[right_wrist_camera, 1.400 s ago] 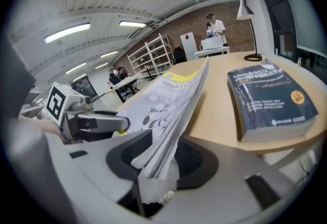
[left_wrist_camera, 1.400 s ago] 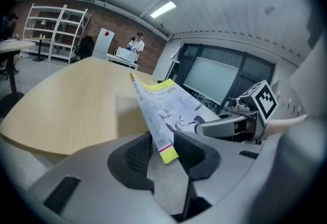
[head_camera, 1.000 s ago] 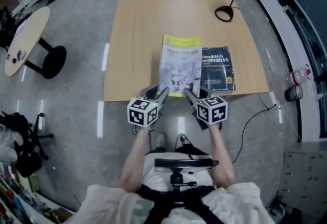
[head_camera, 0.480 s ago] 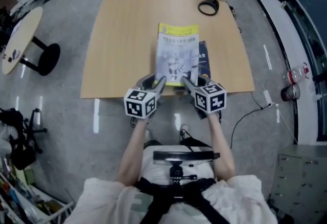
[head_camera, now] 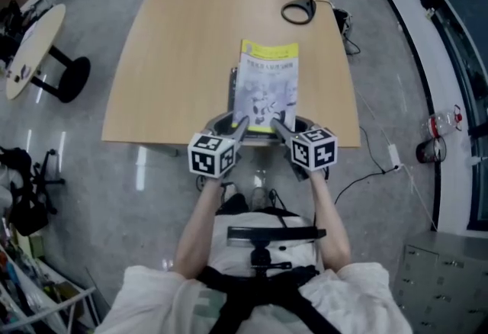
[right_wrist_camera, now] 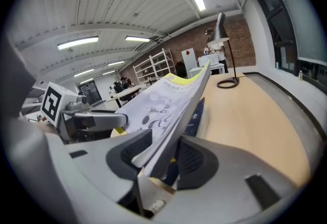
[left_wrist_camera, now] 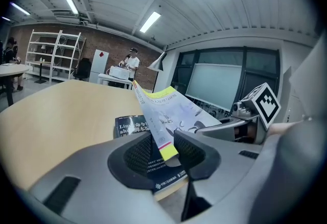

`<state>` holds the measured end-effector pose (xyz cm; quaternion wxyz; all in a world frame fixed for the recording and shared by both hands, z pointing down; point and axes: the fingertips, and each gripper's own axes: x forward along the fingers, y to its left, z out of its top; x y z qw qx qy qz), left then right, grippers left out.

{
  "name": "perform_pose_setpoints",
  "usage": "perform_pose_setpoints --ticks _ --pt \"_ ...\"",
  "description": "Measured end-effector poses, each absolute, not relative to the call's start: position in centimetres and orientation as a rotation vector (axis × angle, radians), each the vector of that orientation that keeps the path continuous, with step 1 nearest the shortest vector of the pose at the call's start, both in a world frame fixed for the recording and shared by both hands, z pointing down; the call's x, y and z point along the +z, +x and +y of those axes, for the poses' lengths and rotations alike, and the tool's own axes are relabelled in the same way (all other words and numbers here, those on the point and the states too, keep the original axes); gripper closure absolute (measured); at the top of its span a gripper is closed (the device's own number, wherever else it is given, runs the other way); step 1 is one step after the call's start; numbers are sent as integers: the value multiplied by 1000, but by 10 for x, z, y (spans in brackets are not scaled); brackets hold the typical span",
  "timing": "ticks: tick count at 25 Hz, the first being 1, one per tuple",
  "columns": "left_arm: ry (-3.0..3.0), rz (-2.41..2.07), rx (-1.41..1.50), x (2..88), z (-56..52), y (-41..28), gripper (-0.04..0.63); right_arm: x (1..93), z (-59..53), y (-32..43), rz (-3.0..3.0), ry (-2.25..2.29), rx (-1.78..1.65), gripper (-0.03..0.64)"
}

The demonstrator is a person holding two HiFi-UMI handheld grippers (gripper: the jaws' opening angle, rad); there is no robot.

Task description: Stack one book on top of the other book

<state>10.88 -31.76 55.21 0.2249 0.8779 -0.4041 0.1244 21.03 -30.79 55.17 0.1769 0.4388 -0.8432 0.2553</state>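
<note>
Both the left gripper (head_camera: 242, 125) and right gripper (head_camera: 276, 125) have fingers (left_wrist_camera: 137, 156) clamped on the near corners of the yellow-topped book (head_camera: 267, 85), held tilted over the dark book (left_wrist_camera: 129, 126) on the bench (head_camera: 175, 58); best lower it level, edges aligned, before releasing.

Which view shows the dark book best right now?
The left gripper view: the dark book shows its cover and print under the raised yellow book. The head view gives only a thin dark edge left of the yellow book; the right gripper view, a dark strip beneath it.
</note>
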Motion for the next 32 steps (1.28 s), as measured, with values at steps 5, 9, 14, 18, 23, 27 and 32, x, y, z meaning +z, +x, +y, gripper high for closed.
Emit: perform_pose_setpoints --ticks 5,9,14,18,23,27,32 --pt "2397 -1130 351 562 -319 133 463 563 -313 235 -2385 1202 745 472" --pt "2367 -1145 365 569 -320 142 463 573 -314 243 -2388 1169 786 472" --pt "2288 -1154 378 588 -316 133 463 591 -313 235 -2368 1111 814 472" --pt "2253 -1128 395 602 -314 120 463 606 -310 222 -2323 1095 855 472" --pt "2252 -1105 430 612 -313 116 463 617 -307 218 -2289 1104 878 472" --pt "2258 -1106 422 611 -317 110 463 615 -311 212 -2297 1112 869 471" --pt "2224 -1105 410 618 -315 109 463 622 -311 211 -2274 1090 854 471"
